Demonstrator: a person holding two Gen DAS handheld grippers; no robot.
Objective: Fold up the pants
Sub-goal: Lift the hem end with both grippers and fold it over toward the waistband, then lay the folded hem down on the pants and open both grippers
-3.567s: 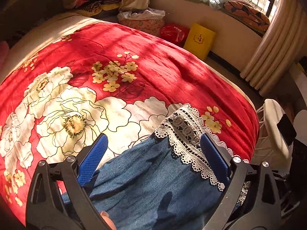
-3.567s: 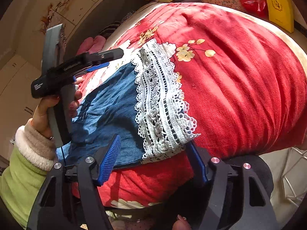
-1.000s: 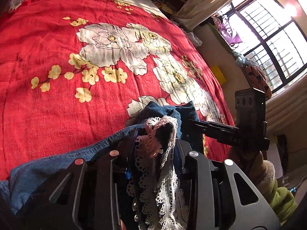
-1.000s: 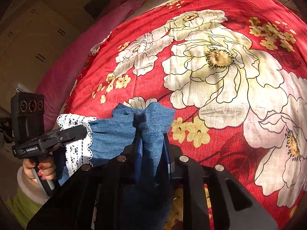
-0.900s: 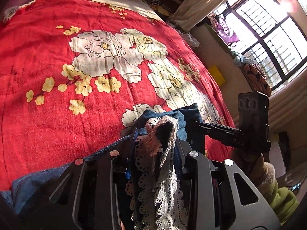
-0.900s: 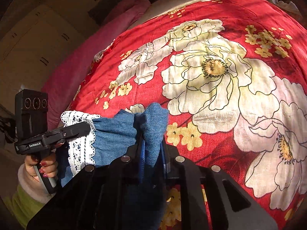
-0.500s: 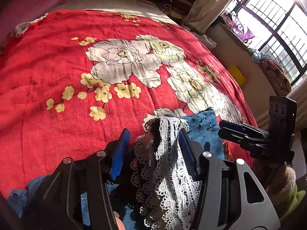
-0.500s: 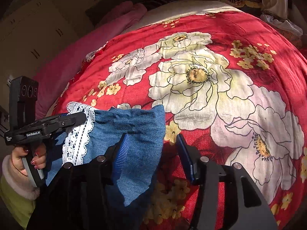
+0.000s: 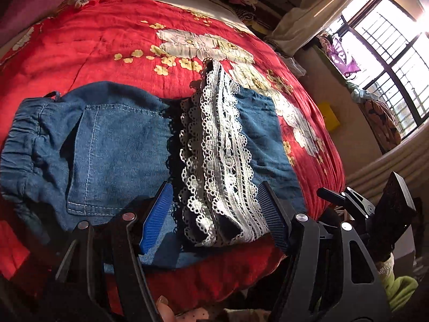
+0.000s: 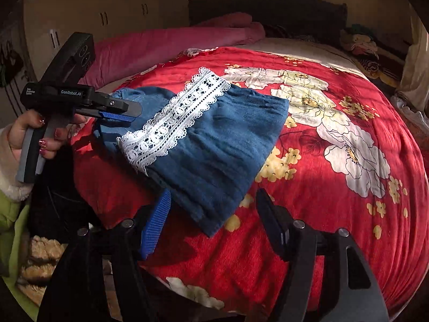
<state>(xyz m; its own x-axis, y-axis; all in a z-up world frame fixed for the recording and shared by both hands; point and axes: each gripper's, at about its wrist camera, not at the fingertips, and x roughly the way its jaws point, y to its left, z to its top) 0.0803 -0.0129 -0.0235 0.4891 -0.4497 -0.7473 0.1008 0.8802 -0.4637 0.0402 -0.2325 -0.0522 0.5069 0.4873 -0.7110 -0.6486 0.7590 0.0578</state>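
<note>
Blue denim pants [image 9: 112,145] with white lace hems [image 9: 217,161] lie folded on the red flowered bedspread [image 9: 107,43]. The legs are folded back over the seat, so the lace lies across the middle. My left gripper [image 9: 217,214] is open, its blue pads either side of the lace's near end, just above the cloth. My right gripper [image 10: 211,214] is open and empty, over the fold's near corner [image 10: 211,225]. The pants [image 10: 219,145] and lace [image 10: 171,118] show in the right wrist view, with the left gripper [image 10: 118,110] at their left.
The bed's near edge runs just below both grippers. Pink pillows [image 10: 171,43] lie at the head of the bed. Piled clothes [image 10: 362,45] sit at the far side. A window with bars [image 9: 386,53] and a yellow bag [image 9: 329,115] are to the right.
Both grippers have opened and let go of the pant legs, then drawn back toward the bed's near edge. The folded legs now rest flat on the pants.
</note>
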